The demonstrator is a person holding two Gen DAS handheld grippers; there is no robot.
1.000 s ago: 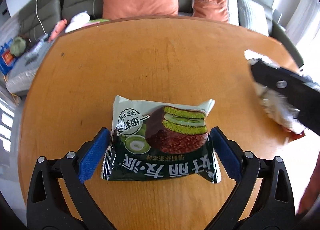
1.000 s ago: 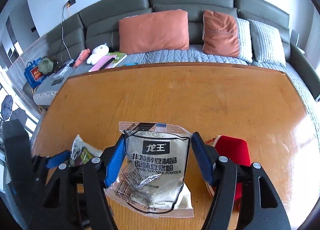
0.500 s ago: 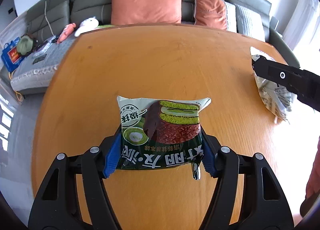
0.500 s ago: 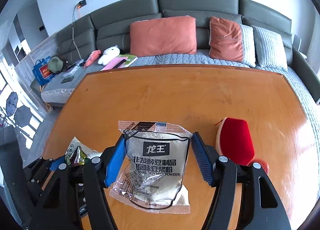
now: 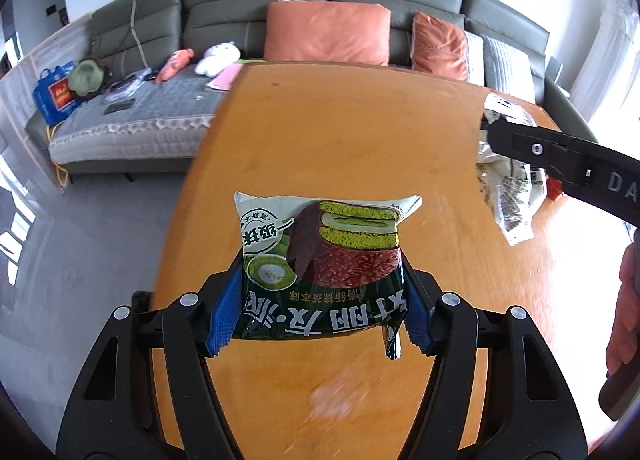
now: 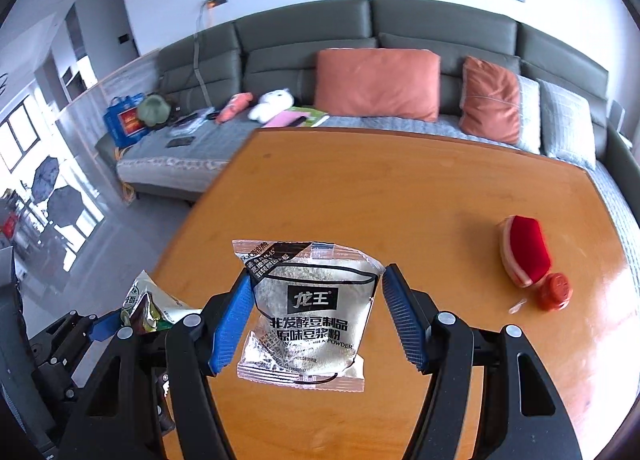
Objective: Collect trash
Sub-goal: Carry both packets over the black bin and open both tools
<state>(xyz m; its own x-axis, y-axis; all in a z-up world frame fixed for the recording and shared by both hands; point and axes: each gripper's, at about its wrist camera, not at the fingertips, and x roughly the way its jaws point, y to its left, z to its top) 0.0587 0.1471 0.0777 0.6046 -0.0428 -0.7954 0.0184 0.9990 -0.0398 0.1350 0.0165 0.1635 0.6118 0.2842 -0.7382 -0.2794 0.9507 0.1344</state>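
Note:
My left gripper (image 5: 318,312) is shut on a green matcha-pie snack wrapper (image 5: 320,256) and holds it above the orange wooden table (image 5: 340,132). My right gripper (image 6: 316,320) is shut on a clear soy-milk-powder packet (image 6: 308,316), also held above the table. In the left wrist view the right gripper's finger (image 5: 560,156) and its packet (image 5: 508,188) show at the right. In the right wrist view the left gripper with its wrapper (image 6: 148,308) shows at the lower left.
A red and pink scrubbing brush (image 6: 524,256) and a small red cap (image 6: 554,292) lie on the table (image 6: 400,200) at the right. A grey sofa with orange cushions (image 6: 376,84) stands behind the table. The table's left edge drops to grey floor (image 5: 100,240).
My left gripper closed on the snack wrapper and lifted it off the table. My right gripper rose with its packet; the red brush came fully into view.

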